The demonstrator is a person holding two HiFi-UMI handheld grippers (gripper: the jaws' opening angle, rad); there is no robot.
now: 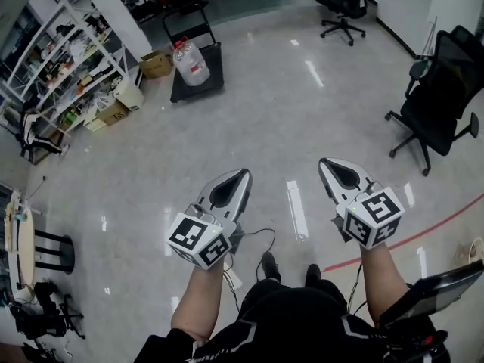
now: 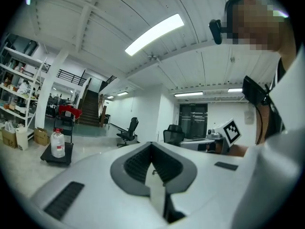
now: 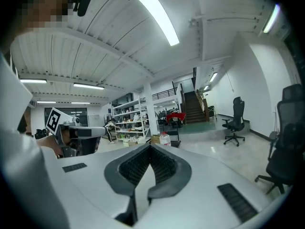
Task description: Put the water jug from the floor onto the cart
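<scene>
Fingers (image 1: 240, 184), head view: I see both pairs pressed together, with nothing between them.
Left gripper (image 1: 243, 173): held out over the floor (image 1: 257, 112), empty, pointing forward.
Right gripper (image 1: 324, 162): level with the left one and apart from it, also empty.
Water jug (image 1: 190, 62): upright on the cart (image 1: 212, 65), well away from both grippers and near the shelving (image 1: 72, 55).
Office chair (image 1: 442, 100): off to the right.
Left gripper view, jaws: closed tip to tip, gripping nothing. I find the water jug at far left, standing on the cart's deck.
Right gripper view, jaws: closed and bare. The water jug shows small just past the tips, and the left gripper sits at the frame's left.
</scene>
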